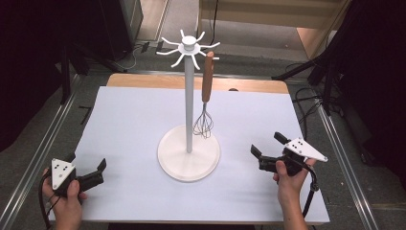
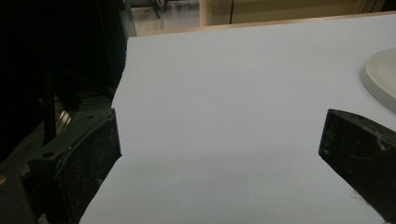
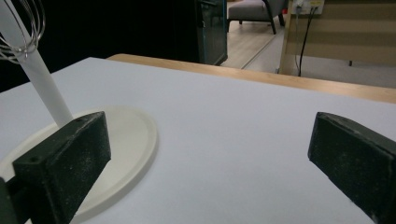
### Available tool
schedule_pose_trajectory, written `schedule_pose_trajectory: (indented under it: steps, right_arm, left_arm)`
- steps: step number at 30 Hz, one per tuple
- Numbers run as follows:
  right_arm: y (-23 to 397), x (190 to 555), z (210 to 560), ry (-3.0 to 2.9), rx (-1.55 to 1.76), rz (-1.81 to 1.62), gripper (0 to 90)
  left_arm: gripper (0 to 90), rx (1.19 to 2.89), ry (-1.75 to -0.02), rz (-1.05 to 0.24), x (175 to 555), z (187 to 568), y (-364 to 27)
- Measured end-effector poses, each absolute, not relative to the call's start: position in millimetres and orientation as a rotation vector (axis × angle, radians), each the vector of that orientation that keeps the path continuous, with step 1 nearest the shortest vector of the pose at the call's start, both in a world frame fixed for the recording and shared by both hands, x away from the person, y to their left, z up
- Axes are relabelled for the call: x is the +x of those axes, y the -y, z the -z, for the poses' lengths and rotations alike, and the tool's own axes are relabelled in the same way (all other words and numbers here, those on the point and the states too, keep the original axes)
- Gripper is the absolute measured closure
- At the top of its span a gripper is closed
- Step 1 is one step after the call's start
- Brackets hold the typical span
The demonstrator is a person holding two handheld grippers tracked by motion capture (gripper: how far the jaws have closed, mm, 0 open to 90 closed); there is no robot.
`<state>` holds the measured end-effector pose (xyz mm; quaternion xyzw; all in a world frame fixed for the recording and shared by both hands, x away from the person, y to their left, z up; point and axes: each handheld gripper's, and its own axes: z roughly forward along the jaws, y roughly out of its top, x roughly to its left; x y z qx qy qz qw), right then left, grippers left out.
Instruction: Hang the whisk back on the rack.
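Observation:
A white hook stand rises from a round base in the middle of the white table. A whisk with a wooden handle hangs from one of its top hooks, its wire head just above the base. My left gripper rests open at the table's near left, held by a hand, with nothing between its jaws. My right gripper is open at the near right, pointing toward the base. The base edge shows in the left gripper view; the pole and whisk wires show in the right gripper view.
The table's wooden far edge borders a floor with cables and dark stands. Metal rails run along both sides of the table. Bare white surface lies between each gripper and the stand.

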<state>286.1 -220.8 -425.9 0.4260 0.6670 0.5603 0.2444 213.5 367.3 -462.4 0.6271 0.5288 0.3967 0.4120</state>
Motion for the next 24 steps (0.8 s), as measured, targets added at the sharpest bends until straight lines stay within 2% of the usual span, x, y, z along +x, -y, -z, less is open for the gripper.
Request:
schedule_pose_trajectory:
  steps: [11,24]
  right_arm:
    - [243.1,274.9,453.6,-1.822,1.240,-1.473,0.0]
    - [279.6,258.1,467.9,-1.771,1.323,-1.420,0.0]
  left_arm:
    - [0.0,1.576,-1.326,-1.001,213.4,462.4,-367.5]
    - [0.0,1.576,-1.328,-1.001,213.4,462.4,-367.3]
